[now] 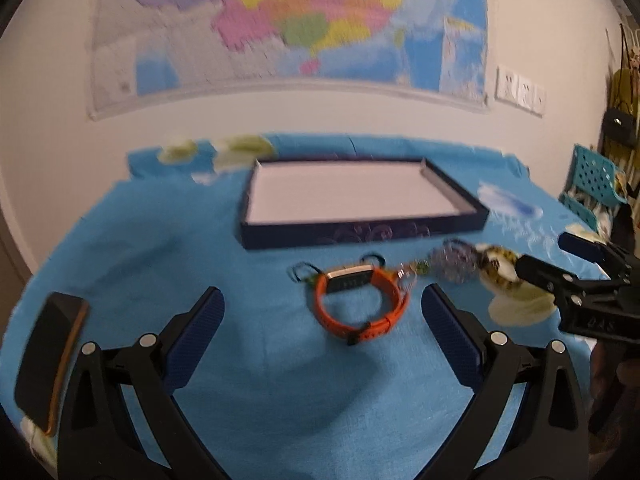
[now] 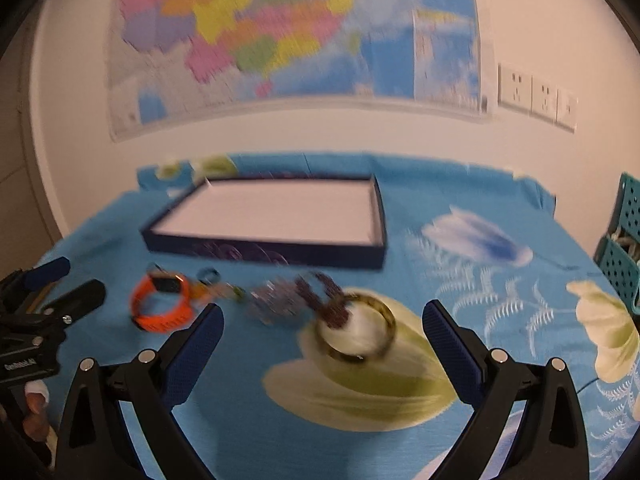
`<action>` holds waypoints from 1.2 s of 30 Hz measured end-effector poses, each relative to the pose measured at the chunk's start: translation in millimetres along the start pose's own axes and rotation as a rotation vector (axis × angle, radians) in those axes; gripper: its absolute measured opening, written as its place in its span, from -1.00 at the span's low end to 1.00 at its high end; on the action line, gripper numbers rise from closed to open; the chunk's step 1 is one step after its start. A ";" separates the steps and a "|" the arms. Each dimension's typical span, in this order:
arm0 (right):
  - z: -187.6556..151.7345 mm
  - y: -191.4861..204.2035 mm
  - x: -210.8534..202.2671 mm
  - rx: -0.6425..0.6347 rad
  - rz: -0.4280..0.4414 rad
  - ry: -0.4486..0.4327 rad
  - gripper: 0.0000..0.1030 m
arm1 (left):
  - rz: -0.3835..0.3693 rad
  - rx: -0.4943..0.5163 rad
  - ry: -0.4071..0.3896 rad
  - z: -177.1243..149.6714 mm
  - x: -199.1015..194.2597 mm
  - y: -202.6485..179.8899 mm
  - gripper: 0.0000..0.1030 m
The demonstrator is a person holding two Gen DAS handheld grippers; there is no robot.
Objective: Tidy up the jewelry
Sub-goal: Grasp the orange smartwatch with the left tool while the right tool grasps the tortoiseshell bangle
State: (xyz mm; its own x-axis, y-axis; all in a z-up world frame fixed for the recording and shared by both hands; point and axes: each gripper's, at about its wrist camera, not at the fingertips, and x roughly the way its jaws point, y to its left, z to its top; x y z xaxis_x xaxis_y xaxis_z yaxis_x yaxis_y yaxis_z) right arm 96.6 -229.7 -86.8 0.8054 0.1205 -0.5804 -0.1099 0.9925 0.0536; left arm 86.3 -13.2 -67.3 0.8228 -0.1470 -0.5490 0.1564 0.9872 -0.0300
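Jewelry lying loose, tray bare

Jewelry: orange watch (image 1: 358, 304), beaded pieces (image 2: 280, 300) and bangle (image 2: 354, 330) lying in a row on blue flowered cloth (image 2: 460, 240), just before dark tray (image 1: 360, 234) showing white floor. Left gripper (image 1: 322, 320) and right gripper (image 2: 322, 334) gaping, holding nothing. Writing too blurred for reading.

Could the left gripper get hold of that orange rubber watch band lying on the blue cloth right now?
Probably yes. The left gripper is open, and the orange rubber watch band lies right ahead between its fingers with only bare blue floral cloth before it. The small dark rings behind it might get nudged.
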 end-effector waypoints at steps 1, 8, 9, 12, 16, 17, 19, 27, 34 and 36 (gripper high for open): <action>0.0 -4.4 6.9 0.001 -0.001 0.035 0.75 | -0.009 0.003 0.021 0.3 6.1 -0.2 0.89; 1.7 -33.8 28.6 0.082 0.045 0.142 0.23 | -0.058 0.001 0.144 8.6 38.3 3.1 0.79; 2.9 -40.2 32.4 0.096 0.055 0.159 0.11 | -0.066 -0.007 0.157 10.3 41.5 5.6 0.71; 4.3 -50.6 40.3 0.110 0.062 0.193 -0.14 | -0.105 -0.044 0.218 14.6 55.1 16.0 0.44; 6.6 -58.3 50.6 0.105 0.074 0.230 -0.45 | -0.128 -0.058 0.272 14.2 67.6 21.1 0.13; 7.6 -59.8 54.1 0.111 0.090 0.247 -0.49 | -0.134 -0.057 0.283 13.3 69.7 20.9 0.01; 9.7 -61.6 56.4 0.106 0.095 0.259 -0.59 | -0.147 -0.048 0.295 11.8 73.0 19.6 -0.05; 16.7 -50.0 62.9 -0.005 0.046 0.273 -0.90 | -0.134 0.006 0.310 15.1 79.1 12.7 -0.64; 27.2 -58.5 48.4 0.043 0.100 0.219 -0.90 | -0.140 -0.040 0.310 17.5 76.1 25.3 -0.83; 33.7 -57.4 42.5 0.039 0.112 0.195 -0.90 | -0.157 -0.060 0.308 18.7 72.6 28.2 -0.83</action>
State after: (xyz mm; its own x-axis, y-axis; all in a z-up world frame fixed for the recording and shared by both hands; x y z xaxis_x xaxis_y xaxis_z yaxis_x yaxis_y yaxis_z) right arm 156.8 -280.8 -87.2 0.6608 0.2277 -0.7152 -0.1670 0.9736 0.1556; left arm 160.6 2.8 -92.3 0.5861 -0.2812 -0.7599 0.2282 0.9572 -0.1782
